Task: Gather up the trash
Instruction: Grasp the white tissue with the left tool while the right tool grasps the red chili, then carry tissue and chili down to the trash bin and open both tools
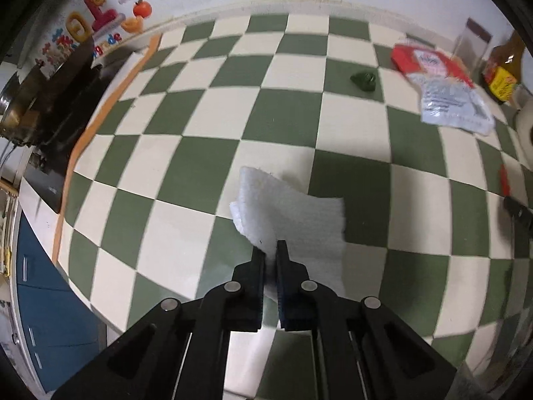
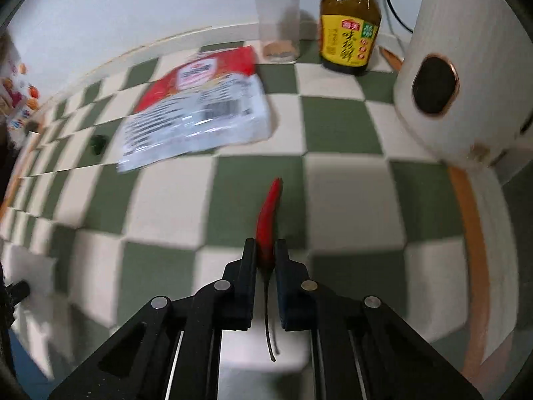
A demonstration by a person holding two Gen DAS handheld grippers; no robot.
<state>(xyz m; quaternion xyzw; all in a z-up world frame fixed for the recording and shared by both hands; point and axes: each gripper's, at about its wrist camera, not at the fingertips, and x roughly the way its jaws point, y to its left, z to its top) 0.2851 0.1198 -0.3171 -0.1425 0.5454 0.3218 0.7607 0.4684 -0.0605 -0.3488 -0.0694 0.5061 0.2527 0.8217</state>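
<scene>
Left tongs [image 1: 270, 250] clamped on white tissue [image 1: 293, 223], held above checkered worktop [image 1: 206, 153] near its front edge. Right tongs [image 2: 265, 250] clamped on red chili [image 2: 268, 216], stem trailing back between jaws. Red-and-clear wrapper [image 2: 200, 106] and small green scrap [image 1: 363, 80] lie toward worktop's back edge.

"味极鲜" on sauce bottle [image 2: 349, 23]
</scene>
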